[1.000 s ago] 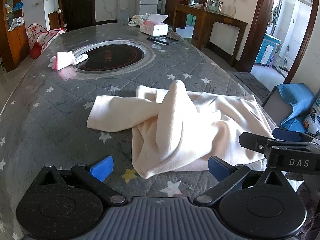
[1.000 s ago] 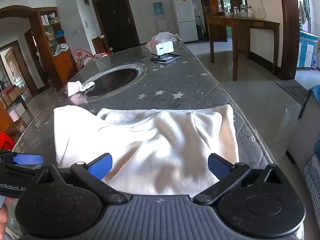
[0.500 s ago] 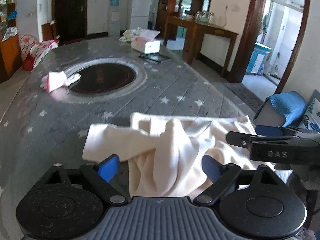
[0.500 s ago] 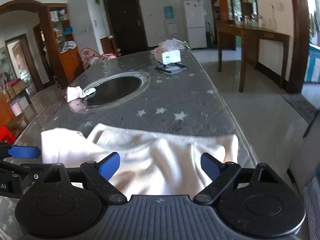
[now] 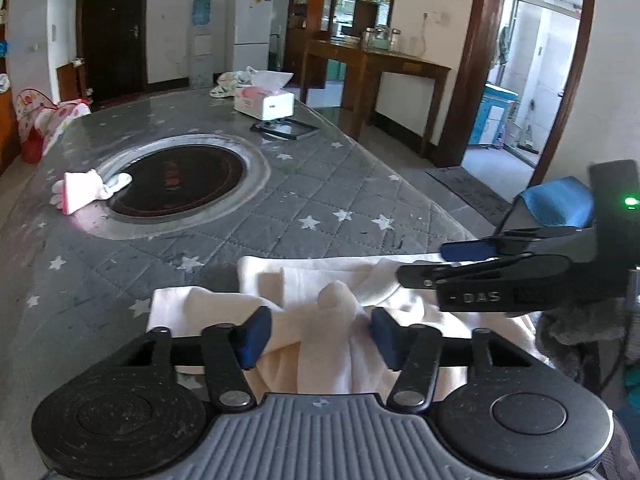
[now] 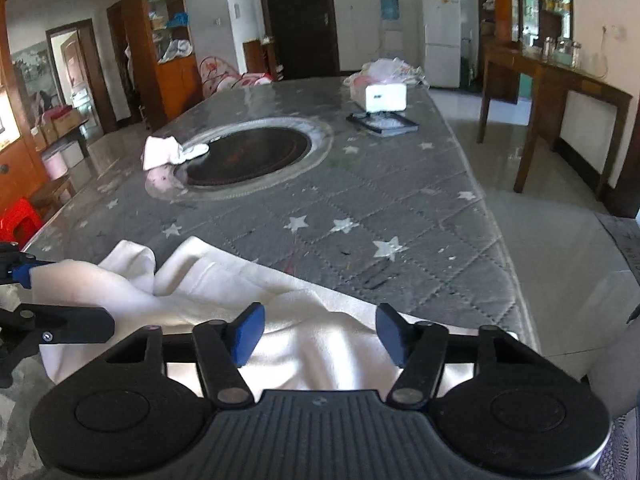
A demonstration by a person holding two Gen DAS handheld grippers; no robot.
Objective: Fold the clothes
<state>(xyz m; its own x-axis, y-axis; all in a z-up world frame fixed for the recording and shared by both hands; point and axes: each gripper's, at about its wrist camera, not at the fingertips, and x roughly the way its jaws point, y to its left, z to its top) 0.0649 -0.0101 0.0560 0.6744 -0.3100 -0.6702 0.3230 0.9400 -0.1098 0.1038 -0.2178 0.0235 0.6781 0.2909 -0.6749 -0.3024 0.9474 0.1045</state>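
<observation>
Both your grippers have dropped toward the tabletop's near edge, where the cream garment (image 5: 320, 320) lies rumpled. Left gripper (image 5: 316, 338) and right gripper (image 6: 320, 334) gape, holding nothing; pinching one layer could drag it off.

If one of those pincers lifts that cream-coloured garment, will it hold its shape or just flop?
Probably flop: the cream garment already lies in soft, rounded folds and a raised hump. It looks light and thin, so it would likely drape and trail. On the quilted table cover, a push would probably bunch it.
</observation>
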